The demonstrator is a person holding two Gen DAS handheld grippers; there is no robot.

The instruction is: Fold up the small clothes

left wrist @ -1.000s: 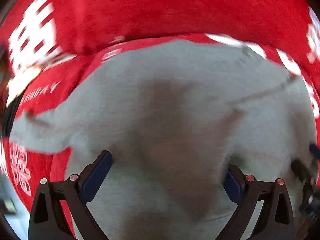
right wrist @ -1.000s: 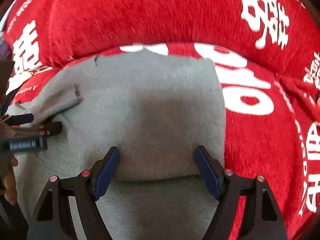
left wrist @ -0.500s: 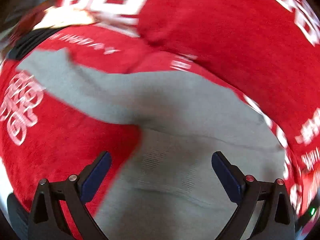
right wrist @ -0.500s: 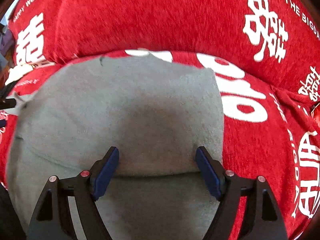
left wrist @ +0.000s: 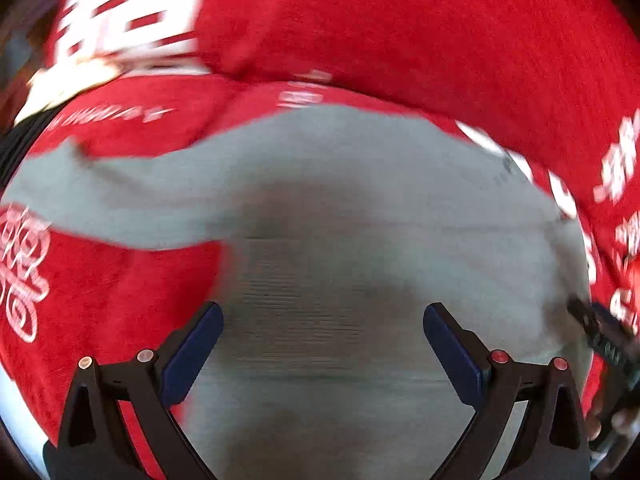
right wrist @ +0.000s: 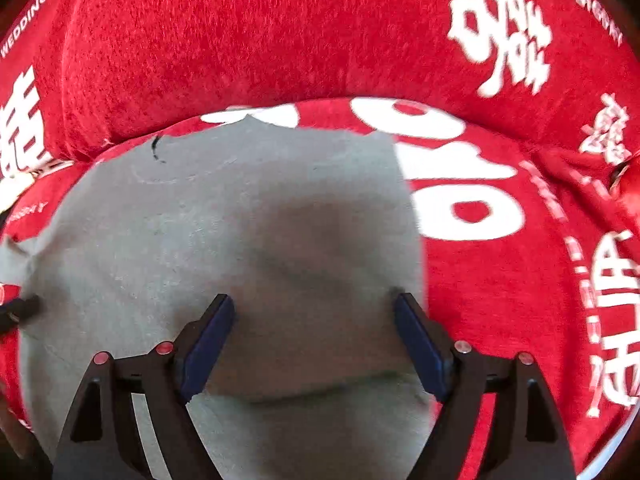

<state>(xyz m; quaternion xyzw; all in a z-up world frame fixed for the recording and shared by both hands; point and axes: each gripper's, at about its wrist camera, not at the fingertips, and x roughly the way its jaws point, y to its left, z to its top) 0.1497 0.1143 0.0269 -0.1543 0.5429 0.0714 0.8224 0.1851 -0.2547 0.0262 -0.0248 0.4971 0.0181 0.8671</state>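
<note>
Motion blur is smearing the whole left wrist view, so the white lettering on the red plush cover (left wrist: 120, 20) is staying unreadable. The grey knitted garment (left wrist: 360, 208) is running off the bottom edge in both views, its lower hem hidden. At the right edge, a black gripper part (left wrist: 608, 344) is showing only as a cut-off sliver.

The left gripper (left wrist: 322, 344) hangs over a grey garment (left wrist: 360, 216) with its jaws wide apart and nothing between them. The garment lies on a red cover (left wrist: 400, 32) with white print, one sleeve (left wrist: 100, 196) reaching left. The picture is blurred.
</note>
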